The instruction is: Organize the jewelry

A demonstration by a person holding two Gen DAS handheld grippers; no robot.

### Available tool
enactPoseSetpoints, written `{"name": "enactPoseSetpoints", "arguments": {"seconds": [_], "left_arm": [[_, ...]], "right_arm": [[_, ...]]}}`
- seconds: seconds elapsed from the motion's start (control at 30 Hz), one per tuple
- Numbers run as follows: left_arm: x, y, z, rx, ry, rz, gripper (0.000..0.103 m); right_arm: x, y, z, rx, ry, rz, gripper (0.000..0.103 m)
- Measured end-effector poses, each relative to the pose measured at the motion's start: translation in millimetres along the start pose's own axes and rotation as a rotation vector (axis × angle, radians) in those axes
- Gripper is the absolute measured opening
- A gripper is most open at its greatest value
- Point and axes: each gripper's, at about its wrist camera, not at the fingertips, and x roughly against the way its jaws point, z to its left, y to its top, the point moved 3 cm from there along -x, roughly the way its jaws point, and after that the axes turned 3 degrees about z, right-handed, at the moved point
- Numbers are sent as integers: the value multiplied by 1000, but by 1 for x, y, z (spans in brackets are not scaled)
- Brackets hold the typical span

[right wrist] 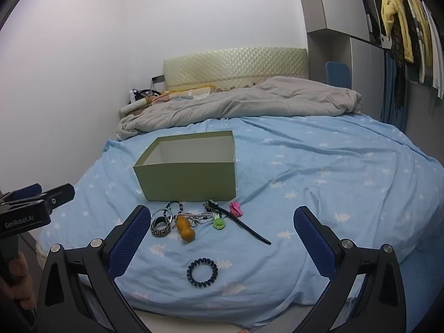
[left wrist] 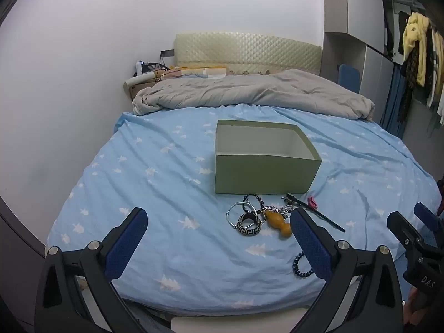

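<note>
Right wrist view shows the right hand-held gripper (right wrist: 219,238) spread wide and empty, tilted down over the near edge of the bed (right wrist: 319,172). Between its fingers on the blue sheet lies a dark coiled hair tie (right wrist: 202,272), set apart from the rest, nearest the person. Farther in, just before the front wall of an open green box (right wrist: 188,179), the jewelry sits in a loose cluster: a patterned black bangle (right wrist: 161,227), thin silver bangles (right wrist: 160,212) touching it, an amber gourd pendant (right wrist: 185,229) on a beaded chain (right wrist: 198,216), a small green charm (right wrist: 218,223), a pink clip (right wrist: 236,208) and a long black hair stick (right wrist: 249,229) running out toward the right. The box looks empty as far as its inside shows, so the sorting appears not yet begun; its place right behind the pile suggests it is meant to receive the pieces with only a short carry.

From the left wrist view, the left hand-held gripper (left wrist: 219,236) is likewise released and holds nothing, hovering short of the cluster. Its right finger hides part of the pendant and the hair tie. The gray duvet (left wrist: 249,91) is bunched up by the headboard, probably to leave flat sheet for working. Tangled chain and bangles may come up together if grasped carelessly.
</note>
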Motion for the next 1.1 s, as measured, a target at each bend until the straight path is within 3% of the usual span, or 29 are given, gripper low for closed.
{"name": "enactPoseSetpoints", "arguments": {"seconds": [1.1], "left_arm": [[-9,2,-9,-32,-13,17,103]], "right_arm": [[-2,-4,5,6,-1,-6,103]]}}
